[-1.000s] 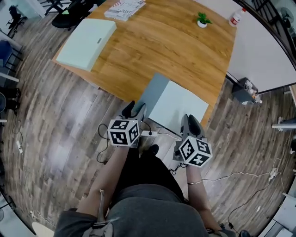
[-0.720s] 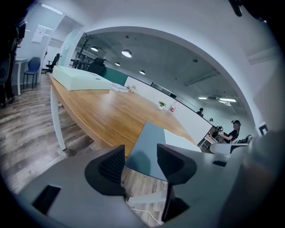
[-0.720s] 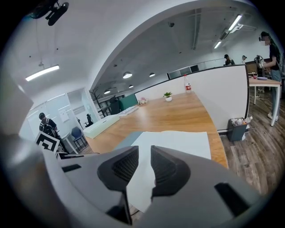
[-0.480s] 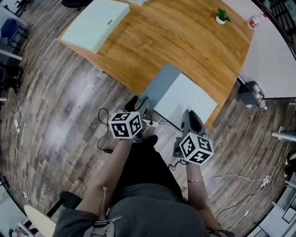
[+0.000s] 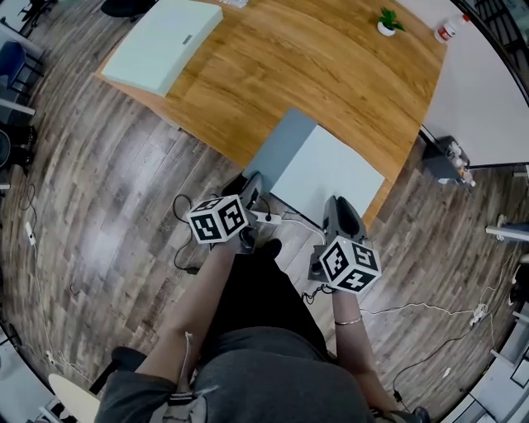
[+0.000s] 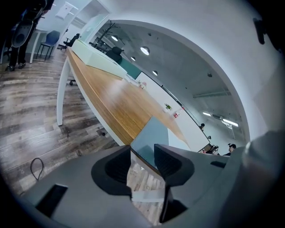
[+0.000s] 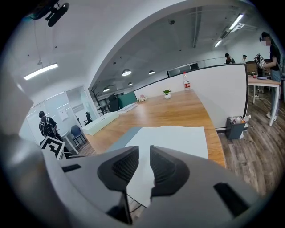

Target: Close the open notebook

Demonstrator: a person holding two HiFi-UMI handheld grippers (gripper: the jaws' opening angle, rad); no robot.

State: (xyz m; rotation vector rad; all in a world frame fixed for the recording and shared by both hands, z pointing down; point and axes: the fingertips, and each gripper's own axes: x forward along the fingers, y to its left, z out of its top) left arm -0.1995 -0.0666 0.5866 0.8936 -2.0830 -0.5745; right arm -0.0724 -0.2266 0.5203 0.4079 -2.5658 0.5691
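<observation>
Hovering off the worktop's [image 5: 331, 74] near edge, the left gripper [image 6: 142, 153] — jaws apart, just narrowing, clamping nothing — lined up on the grey cover [image 5: 281, 149], probably to fold it over. The right gripper [image 7: 144, 153], parted and empty, faced the white page [image 5: 331, 173] of the notebook [image 5: 307, 162], open at that edge.

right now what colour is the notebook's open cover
Grey-blue; the cover shows best in the head view.

A wooden table [image 5: 281, 74] carries everything. An open notebook [image 5: 326, 169] lies flat at its near edge, grey cover to the left and a pale page to the right. A flat pale-green box [image 5: 161, 41] sits at the far left corner. At the far right stand a small potted plant [image 5: 387, 22] and, near it, a red-capped bottle [image 5: 446, 30].
</observation>
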